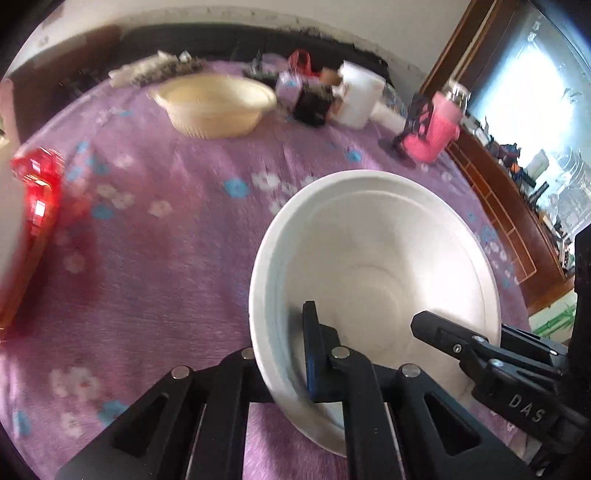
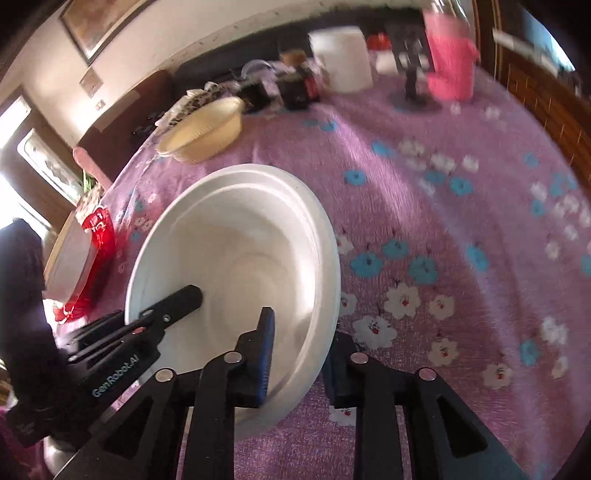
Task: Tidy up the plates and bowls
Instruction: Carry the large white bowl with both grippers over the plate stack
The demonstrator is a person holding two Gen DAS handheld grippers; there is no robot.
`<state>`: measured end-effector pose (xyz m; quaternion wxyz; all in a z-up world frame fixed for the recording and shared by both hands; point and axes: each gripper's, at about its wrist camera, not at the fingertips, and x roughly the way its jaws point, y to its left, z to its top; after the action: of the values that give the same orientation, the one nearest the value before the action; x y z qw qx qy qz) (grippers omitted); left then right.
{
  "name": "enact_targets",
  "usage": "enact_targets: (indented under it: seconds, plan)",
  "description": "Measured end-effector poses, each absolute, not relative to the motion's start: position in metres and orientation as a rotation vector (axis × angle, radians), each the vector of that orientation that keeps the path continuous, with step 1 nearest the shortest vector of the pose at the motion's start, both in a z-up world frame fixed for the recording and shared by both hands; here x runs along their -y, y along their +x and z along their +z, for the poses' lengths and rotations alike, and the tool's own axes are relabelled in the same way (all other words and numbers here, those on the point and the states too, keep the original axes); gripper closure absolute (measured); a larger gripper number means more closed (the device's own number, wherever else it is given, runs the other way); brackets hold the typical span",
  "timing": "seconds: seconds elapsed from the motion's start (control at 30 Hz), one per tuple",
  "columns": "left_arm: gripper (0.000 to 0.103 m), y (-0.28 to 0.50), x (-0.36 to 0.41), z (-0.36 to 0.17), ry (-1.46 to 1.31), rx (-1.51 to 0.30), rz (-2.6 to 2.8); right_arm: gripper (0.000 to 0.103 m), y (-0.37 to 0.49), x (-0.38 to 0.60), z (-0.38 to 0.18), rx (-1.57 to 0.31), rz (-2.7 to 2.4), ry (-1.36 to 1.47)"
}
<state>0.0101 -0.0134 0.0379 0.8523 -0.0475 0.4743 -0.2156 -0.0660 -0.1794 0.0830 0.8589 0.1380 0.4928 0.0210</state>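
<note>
— What's the white bowl (image 1: pixel 373 258) like, and where is it?
— Smooth, round, ridged inside, tilted above the worktop (image 1: pixel 166 258) with its fuzzy purple flowered cloth.
— And the jaws?
— Left gripper (image 1: pixel 284 354) and right gripper (image 2: pixel 299 354) each pinch opposite rim edges, nearly closed.
— Any writing?
— "GenRobot.AI" on the left one.

Home dining rm: floral tablecloth (image 2: pixel 443 206), framed picture (image 2: pixel 96 22) on wall, wood cabinet (image 1: pixel 491 206) w/ clutter.
</note>
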Motion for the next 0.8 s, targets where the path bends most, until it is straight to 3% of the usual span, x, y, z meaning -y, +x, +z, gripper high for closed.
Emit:
enact_targets:
  seconds: [0.4, 0.57, 0.8]
  plan:
    - [0.095, -0.010, -0.142, 0.143, -0.155, -0.745, -0.159, 0.079, -0.030, 0.030, 0.179, -0.854, 0.292, 0.132]
    - [0.093, 0.005, -0.206, 0.147, -0.172, -0.757, -0.011, 0.079, -0.003, -0.050, 0.180, -0.881, 0.406, 0.079]
    - [0.089, 0.037, -0.240, 0.121, -0.109, -0.823, 0.114, 0.079, 0.029, -0.117, 0.152, -0.950, 0.421, 0.010]
